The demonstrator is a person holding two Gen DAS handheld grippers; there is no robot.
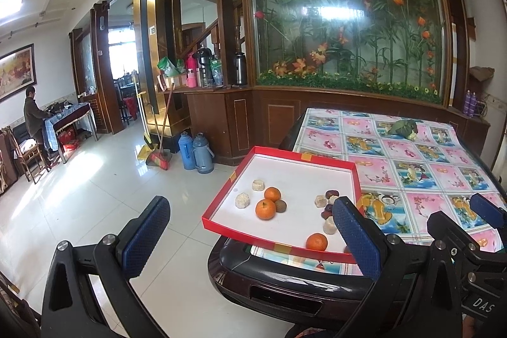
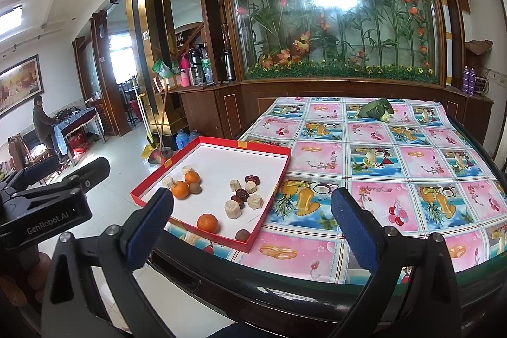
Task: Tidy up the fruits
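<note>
A red-rimmed tray (image 1: 293,155) (image 2: 215,238) with a white floor sits on the table's near left corner. In it lie three oranges (image 1: 265,209) (image 2: 208,222), pale cakes (image 1: 242,200) (image 2: 231,207), dark red dates (image 2: 242,194) and small brown round fruits (image 1: 280,206) (image 2: 243,234). My left gripper (image 1: 250,233) stands open in front of the tray, holding nothing. My right gripper (image 2: 253,224) is also open and empty, at the table's front edge, right of the left one. The right gripper's body shows in the left wrist view at the right edge.
The table carries a pink and blue patterned cloth (image 2: 380,167). A green leafy vegetable (image 2: 375,109) lies at its far side. Two blue flasks (image 1: 196,152), a broom (image 1: 160,159) and a wooden counter stand behind. A person (image 1: 33,119) stands at a far table on the left.
</note>
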